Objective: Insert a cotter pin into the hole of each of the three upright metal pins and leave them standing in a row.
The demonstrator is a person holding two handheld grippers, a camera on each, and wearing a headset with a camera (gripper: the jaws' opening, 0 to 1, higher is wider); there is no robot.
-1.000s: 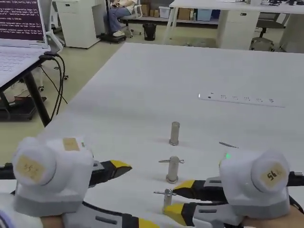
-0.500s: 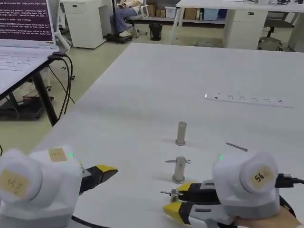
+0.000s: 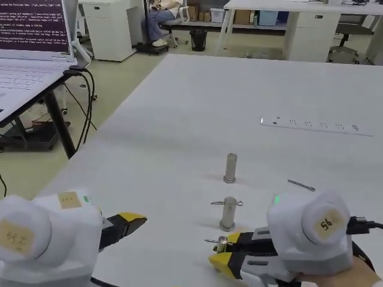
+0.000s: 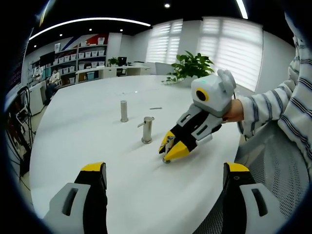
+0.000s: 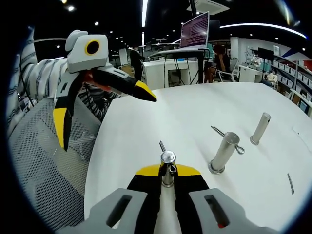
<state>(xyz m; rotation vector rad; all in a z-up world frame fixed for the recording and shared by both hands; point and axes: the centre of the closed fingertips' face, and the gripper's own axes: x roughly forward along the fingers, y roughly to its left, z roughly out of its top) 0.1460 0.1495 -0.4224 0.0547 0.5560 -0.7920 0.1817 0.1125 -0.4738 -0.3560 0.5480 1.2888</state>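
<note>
Since a second ago the left tongs have drawn back toward the lower left of the head view, away from the row. They gape wide and hold nothing. At bottom centre the right tongs are clamped on the near pin, which already carries a cotter pin. Just above it the middle pin has one too. Higher up, the far pin is bare, and a loose cotter pin lies on the bench to its right.

The step in hand looks like standing the near pin and letting go. Set its base flat, in line with the other two, then part the jaws evenly and pull back level so nothing tips.

Its long axis stands vertical, and its cotter pin crosses it horizontally, left to right. The loose cotter pin lies flat, slanting from upper left to lower right.
</note>
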